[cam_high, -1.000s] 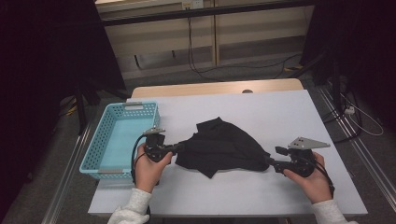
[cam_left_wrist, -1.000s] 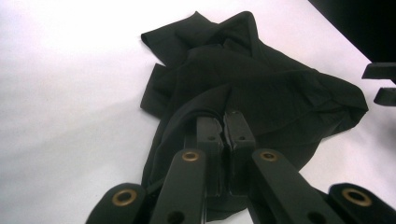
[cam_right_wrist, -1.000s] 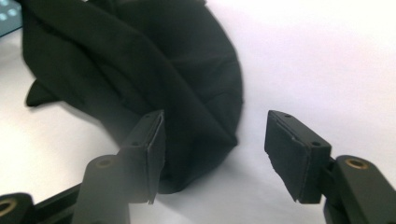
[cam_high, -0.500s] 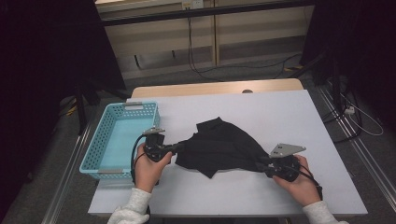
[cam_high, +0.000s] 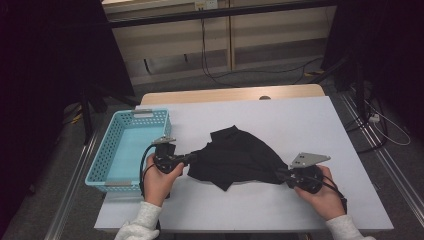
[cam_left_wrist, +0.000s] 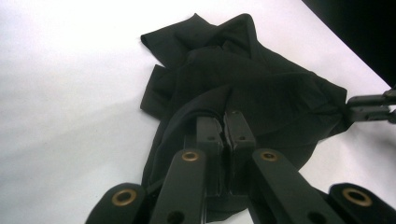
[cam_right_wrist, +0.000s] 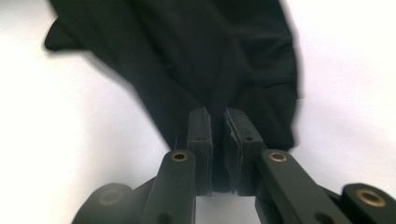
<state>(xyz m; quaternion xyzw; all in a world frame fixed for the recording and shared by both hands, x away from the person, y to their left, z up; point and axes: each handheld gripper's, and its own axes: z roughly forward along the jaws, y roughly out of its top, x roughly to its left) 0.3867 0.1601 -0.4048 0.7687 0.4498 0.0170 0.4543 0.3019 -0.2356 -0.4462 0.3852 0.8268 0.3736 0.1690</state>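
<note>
Cloth (cam_high: 235, 157), black and crumpled, lies mid-tabletop (cam_high: 300, 120), stretched between the two claws. Left claw (cam_high: 192, 158) sits at the cloth's left edge, held in the person's left hand (cam_high: 159, 180); right claw (cam_high: 281, 174) is at the cloth's lower right corner, held in the right hand (cam_high: 322, 192).

Left gripper view: the left claw's jaws are pressed together with a fold of the cloth (cam_left_wrist: 243, 93) pinched between the pads, fabric wrapping up around the tips. Rest of the cloth spreads ahead of the jaws, bunched, with a flap sticking out toward the far side. The right claw (cam_left_wrist: 355, 108) shows at the far right edge, touching the cloth's corner.

Right gripper view: the right claw's (cam_right_wrist: 218, 128) jaws have just been closing and now stand narrow, a thin slit left between the pads. The cloth (cam_right_wrist: 196, 60) edge reaches right down to the tips and looks caught between them, though the dark fabric against dark jaws makes the exact bite hard to read. Cloth bulk lies ahead of the jaws, up-frame.

Blue basket (cam_high: 102, 165) stands on the tabletop's left edge, just beside the left hand, apart from the cloth. Grey three-cornered plate (cam_high: 309, 159) rides on top of the right claw.
</note>
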